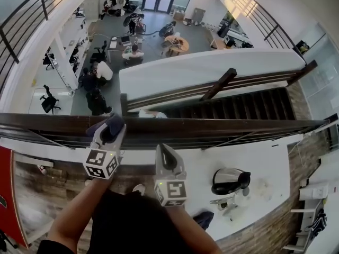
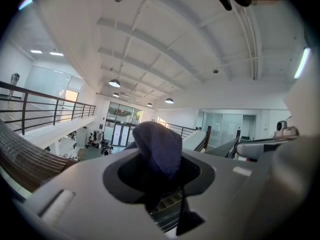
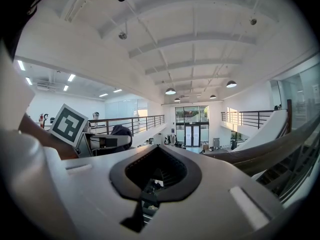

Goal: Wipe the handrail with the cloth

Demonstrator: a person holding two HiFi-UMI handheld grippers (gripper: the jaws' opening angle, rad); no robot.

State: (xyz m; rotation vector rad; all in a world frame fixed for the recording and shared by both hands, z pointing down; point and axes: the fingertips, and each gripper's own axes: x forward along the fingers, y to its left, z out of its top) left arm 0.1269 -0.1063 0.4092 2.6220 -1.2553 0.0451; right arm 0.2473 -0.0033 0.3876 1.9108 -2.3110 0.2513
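Two grippers: side by side at the dark wooden handrail (image 1: 212,126).
Left gripper (image 1: 112,126) (image 2: 160,166): clamped on dark blue cloth (image 1: 110,127) (image 2: 157,146), bunched past the tips.
Cloth: over the handrail's left stretch; contact unclear.
Right gripper (image 1: 164,153) (image 3: 150,184): jaws together, empty, just short of the handrail.

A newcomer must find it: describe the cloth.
Find the dark wooden handrail crossing the balcony edge. The left gripper is by it, shut on the cloth. It is the only soft dark-blue wad; the right gripper holds nothing.
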